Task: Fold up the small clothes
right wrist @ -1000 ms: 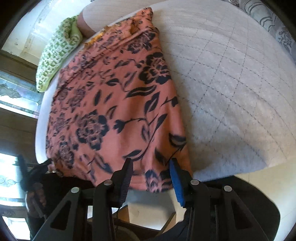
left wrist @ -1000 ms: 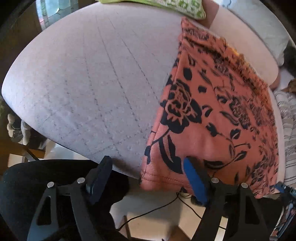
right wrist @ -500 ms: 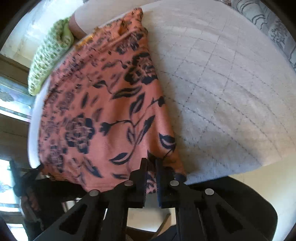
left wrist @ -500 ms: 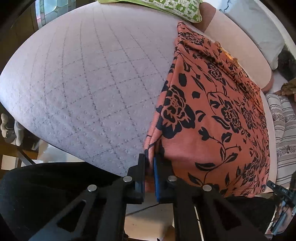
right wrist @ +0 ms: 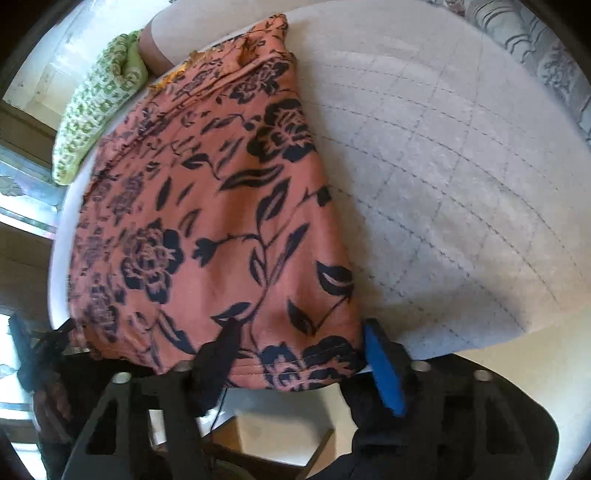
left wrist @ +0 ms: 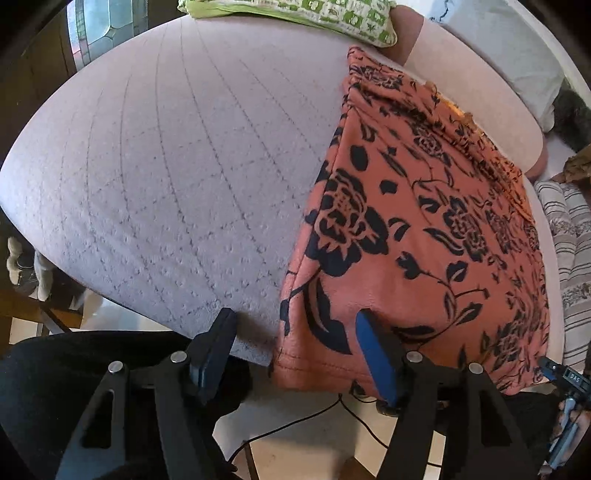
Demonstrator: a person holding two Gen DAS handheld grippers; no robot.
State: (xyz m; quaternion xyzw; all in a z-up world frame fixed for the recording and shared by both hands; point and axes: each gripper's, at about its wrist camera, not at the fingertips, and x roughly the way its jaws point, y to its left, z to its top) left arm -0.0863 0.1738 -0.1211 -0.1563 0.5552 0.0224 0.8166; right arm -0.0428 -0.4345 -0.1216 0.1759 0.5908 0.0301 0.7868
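Note:
An orange garment with a black flower print lies flat on the pale quilted bed, its hem at the near edge. My left gripper straddles the hem's left corner. Its jaws are opening and the pads stand clear of the cloth. In the right wrist view the same garment fills the left half. My right gripper straddles the hem's right corner. Its jaws are opening too, with cloth between them but not pinched.
A green patterned pillow lies at the far end of the bed, also in the right wrist view. Striped bedding lies right of the garment. Below the bed edge are pale floor, a thin black cable and dark fabric.
Both grippers closed on the garment's near hem corners half a second ago. They have since opened and let the cloth go. The hem lies flat on the bed edge.

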